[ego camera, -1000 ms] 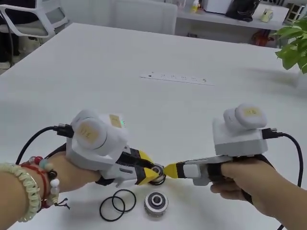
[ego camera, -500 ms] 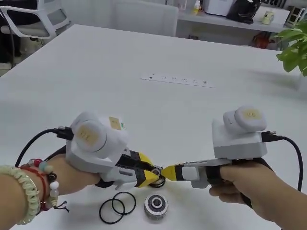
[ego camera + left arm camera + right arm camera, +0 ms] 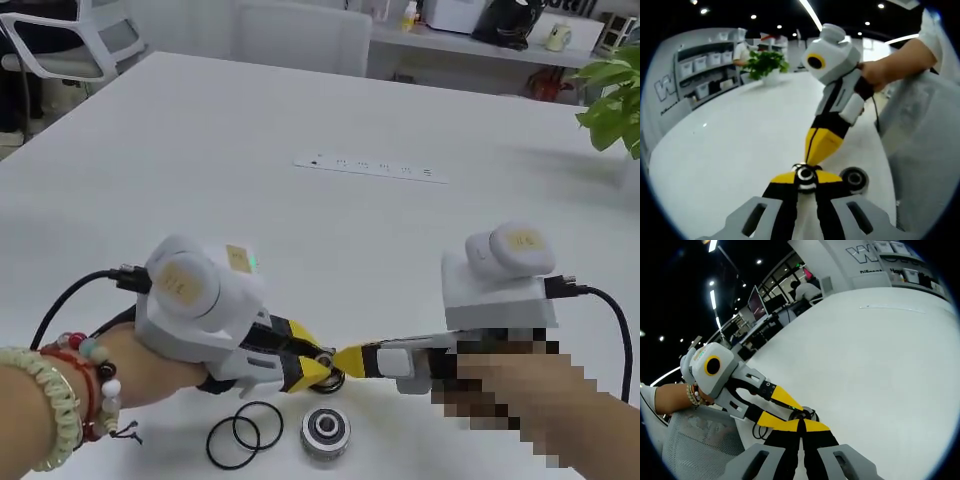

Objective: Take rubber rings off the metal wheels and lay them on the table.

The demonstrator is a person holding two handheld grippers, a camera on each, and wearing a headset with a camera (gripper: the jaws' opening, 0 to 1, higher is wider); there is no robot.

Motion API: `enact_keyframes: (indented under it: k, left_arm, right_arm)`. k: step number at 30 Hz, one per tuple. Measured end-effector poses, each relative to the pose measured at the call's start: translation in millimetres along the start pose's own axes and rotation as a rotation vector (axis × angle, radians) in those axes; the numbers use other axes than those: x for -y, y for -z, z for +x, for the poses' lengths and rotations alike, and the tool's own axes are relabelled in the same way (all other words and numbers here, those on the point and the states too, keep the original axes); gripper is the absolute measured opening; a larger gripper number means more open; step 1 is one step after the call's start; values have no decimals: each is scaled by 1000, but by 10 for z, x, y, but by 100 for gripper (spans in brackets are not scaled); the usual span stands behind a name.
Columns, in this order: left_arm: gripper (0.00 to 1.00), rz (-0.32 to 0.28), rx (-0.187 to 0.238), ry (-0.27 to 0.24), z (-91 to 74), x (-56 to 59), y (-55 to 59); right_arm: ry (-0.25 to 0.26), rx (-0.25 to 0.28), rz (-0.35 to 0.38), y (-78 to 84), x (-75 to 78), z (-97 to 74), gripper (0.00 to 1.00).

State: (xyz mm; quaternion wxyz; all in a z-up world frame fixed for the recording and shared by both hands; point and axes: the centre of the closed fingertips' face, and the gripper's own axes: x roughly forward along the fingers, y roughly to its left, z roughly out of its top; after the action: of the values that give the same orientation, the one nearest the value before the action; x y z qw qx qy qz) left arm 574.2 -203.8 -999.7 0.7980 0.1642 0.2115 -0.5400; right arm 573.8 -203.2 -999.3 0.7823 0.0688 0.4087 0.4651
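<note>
My left gripper (image 3: 316, 368) is shut on a small metal wheel (image 3: 805, 174), held just above the table between its yellow tips. My right gripper (image 3: 346, 361) comes in from the right, tip to tip with the left one. Its jaws are shut at the wheel's edge, pinching the black rubber ring (image 3: 811, 415), which hangs as a loop off the wheel. In the right gripper view my right gripper (image 3: 801, 424) faces the left gripper (image 3: 774, 399). A second metal wheel (image 3: 326, 429) lies flat on the table below the tips. Two loose rubber rings (image 3: 244, 432) overlap to its left.
The white table (image 3: 300, 250) stretches far ahead, with a white power strip (image 3: 370, 166) lying mid-table. A plant (image 3: 612, 95) stands at the far right. Black cables trail from both grippers, and an office chair (image 3: 70, 45) stands beyond the table's left corner.
Both grippers stay tip to tip at the held wheel, barely shifted. The wheel and rings on the table have not moved.
</note>
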Motion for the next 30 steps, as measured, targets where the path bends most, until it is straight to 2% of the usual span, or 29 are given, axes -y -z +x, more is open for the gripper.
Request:
enact_keyframes:
  k: [6,8,9,10,11,15,19,24,27,30]
  left_arm:
    - [14,-2,0,-1,-1,-1,2]
    - [14,-4,1,-1,0,-1,2]
    - [14,-7,3,-2,1,-2,1]
    - [14,-7,4,-2,1,-1,1]
    - [14,-7,4,-2,1,-1,0]
    - [14,-7,6,-6,2,-1,0]
    - [14,-33,22,-5,6,-2,-3]
    - [14,-31,7,-4,14,3,-8]
    - [14,-24,-16,-8,22,8,-19]
    - [14,27,-48,0,29,8,-32]
  right_arm:
    - [-10,8,-6,-20,-24,9,0]
    - [-47,25,-5,-52,-99,17,0]
    - [-41,21,-1,-48,-96,10,0]
    - [-9,10,-30,-37,-54,12,0]
    - [-2,8,-45,-30,-48,22,0]
    - [-1,2,-34,-15,-35,24,0]
    - [8,-1,-34,-12,-20,21,0]
    - [21,-3,-51,-20,-3,13,0]
    - [27,-6,-49,-8,9,1,0]
    - [27,-5,-52,1,24,-9,0]
